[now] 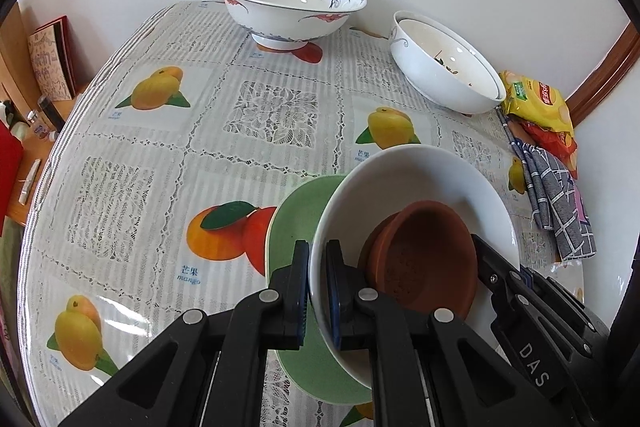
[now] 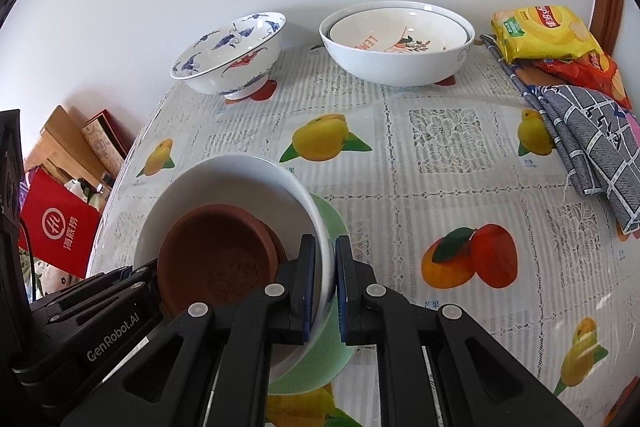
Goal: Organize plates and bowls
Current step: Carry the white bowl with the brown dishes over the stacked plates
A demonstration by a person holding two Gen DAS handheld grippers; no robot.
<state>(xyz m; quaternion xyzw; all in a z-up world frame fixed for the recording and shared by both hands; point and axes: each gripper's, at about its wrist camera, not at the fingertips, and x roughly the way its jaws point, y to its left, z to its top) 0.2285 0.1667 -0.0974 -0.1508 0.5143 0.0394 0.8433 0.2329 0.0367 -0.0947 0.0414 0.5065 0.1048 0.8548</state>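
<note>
A white bowl (image 1: 420, 175) (image 2: 224, 179) carries stacked brown clay dishes (image 1: 424, 251) (image 2: 216, 255). My left gripper (image 1: 317, 255) is shut on its left rim, one finger inside and one outside. On the opposite rim my right gripper (image 2: 325, 251) is shut the same way. Each gripper also shows in the other's view: the right gripper (image 1: 486, 255) and the left gripper (image 2: 136, 275). The bowl tilts slightly just over a green plate (image 1: 296, 211) (image 2: 336, 227) lying on the table. Whether the bowl touches the plate I cannot tell.
At the back, near the wall, stand a blue crane-pattern bowl (image 1: 288, 11) (image 2: 232, 59) and nested white bowls (image 1: 444, 71) (image 2: 396, 43). Snack bags (image 1: 536, 103) (image 2: 540, 35) and a grey checked cloth (image 1: 560, 203) (image 2: 592, 139) lie at the right. The fruit-print tablecloth (image 1: 168, 155) ends at the left.
</note>
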